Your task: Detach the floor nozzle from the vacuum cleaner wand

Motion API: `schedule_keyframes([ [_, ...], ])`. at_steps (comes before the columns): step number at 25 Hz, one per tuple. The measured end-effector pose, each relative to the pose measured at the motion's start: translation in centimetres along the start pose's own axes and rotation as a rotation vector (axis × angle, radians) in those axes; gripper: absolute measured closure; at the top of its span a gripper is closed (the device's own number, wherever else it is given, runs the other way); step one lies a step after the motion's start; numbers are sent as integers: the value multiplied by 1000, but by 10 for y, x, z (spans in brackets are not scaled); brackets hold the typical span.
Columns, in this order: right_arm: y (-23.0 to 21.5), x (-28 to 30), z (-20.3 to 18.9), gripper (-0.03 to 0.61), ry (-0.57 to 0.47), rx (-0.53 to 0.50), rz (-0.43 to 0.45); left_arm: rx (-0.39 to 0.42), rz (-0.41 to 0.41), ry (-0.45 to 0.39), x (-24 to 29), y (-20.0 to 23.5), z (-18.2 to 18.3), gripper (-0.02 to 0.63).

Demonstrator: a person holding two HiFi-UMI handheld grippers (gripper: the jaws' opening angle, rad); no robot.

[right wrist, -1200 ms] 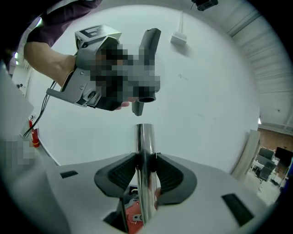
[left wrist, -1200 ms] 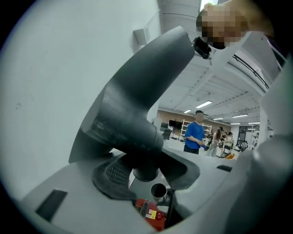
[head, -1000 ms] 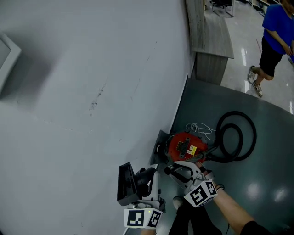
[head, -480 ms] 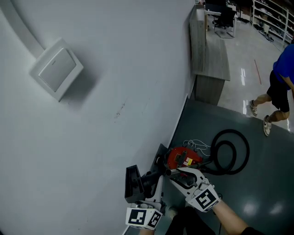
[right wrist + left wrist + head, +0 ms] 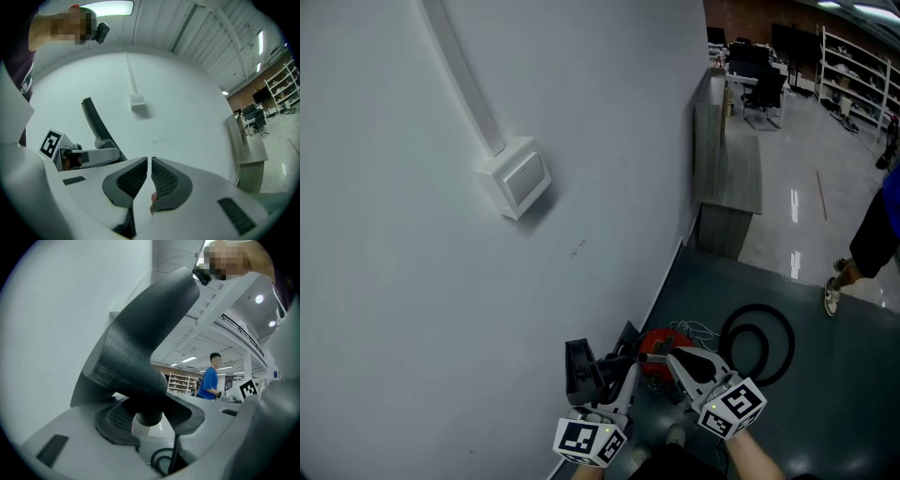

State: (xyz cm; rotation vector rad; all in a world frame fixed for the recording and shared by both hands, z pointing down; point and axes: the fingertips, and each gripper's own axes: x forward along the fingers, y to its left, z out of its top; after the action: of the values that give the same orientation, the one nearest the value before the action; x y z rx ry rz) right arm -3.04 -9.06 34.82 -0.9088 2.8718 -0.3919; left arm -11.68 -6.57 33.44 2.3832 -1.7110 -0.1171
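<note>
Farthest left, a plain wall (image 5: 412, 281) carries a small box (image 5: 517, 183), and neither shows any lettering. Next to it the left gripper (image 5: 150, 414) is clamped on the round neck of the black floor nozzle (image 5: 140, 343), pads pressing on both sides, so the nozzle stands up out of the jaws close to the wall. No wand can be seen joined to that neck, so the nozzle looks to be already off and the step in hand is carrying it clear. To do that well, the clamp should stay firm on the neck, since the wide head sits above the grip and would tip the nozzle over if the pads eased. The head should be steered away from the wall before it is lowered, and set down on open floor beside the cleaner, not on the hose. Further right lies the red vacuum cleaner (image 5: 659, 342), too small in the head view for any label on it to be read. Just in front of it the right gripper (image 5: 150, 176) has its jaws closing, almost together, with nothing between them, which leaves it free to steady the nozzle. The cubes on both grippers bear only black-and-white square patterns, not words. Beyond lies the coiled black hose (image 5: 757, 309), then a person in blue (image 5: 881, 225) at the far right edge.
</note>
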Motion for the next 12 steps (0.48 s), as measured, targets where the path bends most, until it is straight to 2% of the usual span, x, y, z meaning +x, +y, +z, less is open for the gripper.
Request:
schedule_keyframes([
  [5, 13, -18, 27, 555, -54, 41, -28, 25, -23, -26, -13, -19, 23, 436],
  [12, 23, -24, 47, 560, -88, 25, -34, 48, -38, -53, -22, -24, 43, 436],
])
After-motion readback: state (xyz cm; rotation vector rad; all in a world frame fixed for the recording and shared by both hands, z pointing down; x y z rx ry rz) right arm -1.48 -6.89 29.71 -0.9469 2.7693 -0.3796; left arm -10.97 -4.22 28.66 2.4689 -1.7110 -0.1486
